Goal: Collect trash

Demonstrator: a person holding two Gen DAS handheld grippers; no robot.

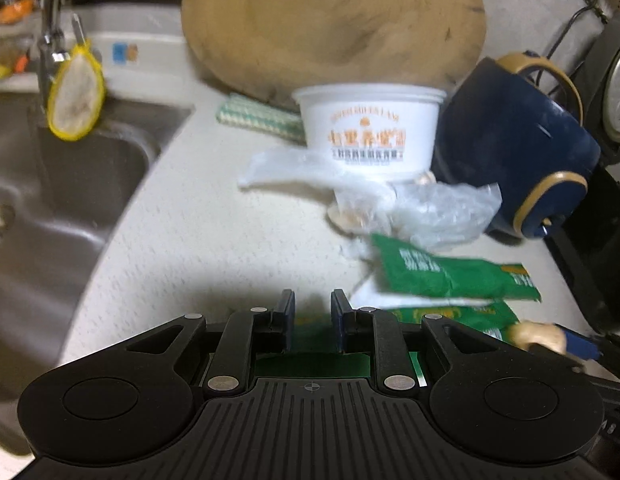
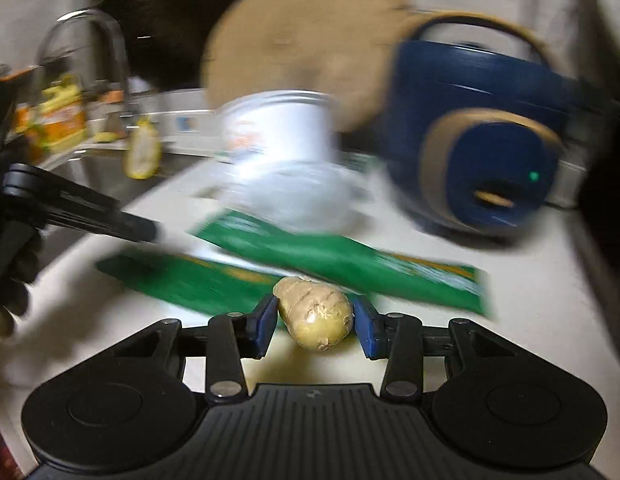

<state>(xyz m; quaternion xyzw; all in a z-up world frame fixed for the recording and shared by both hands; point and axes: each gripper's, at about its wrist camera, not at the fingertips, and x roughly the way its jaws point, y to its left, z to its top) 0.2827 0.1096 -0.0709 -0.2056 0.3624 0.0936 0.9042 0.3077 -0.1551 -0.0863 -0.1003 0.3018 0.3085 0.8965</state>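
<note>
Left wrist view: the white cup point(image 1: 370, 132), orange print too blurred to read, stands on the pale counter point(image 1: 213, 232) right of the sink point(image 1: 69, 184); green packets point(image 1: 450, 276) lie before it. The left gripper point(image 1: 312, 322) hangs narrowly parted, empty.

Right wrist view: only here, the right gripper point(image 2: 314, 326) clamps a ginger piece point(image 2: 314, 318) before the packets.

Both wrist views look steeply down, close over the tabletop point(image 1: 197, 240); the left faces the sink point(image 1: 69, 184). Both share the white cup point(image 1: 370, 132) and blue pot point(image 2: 478, 148).
</note>
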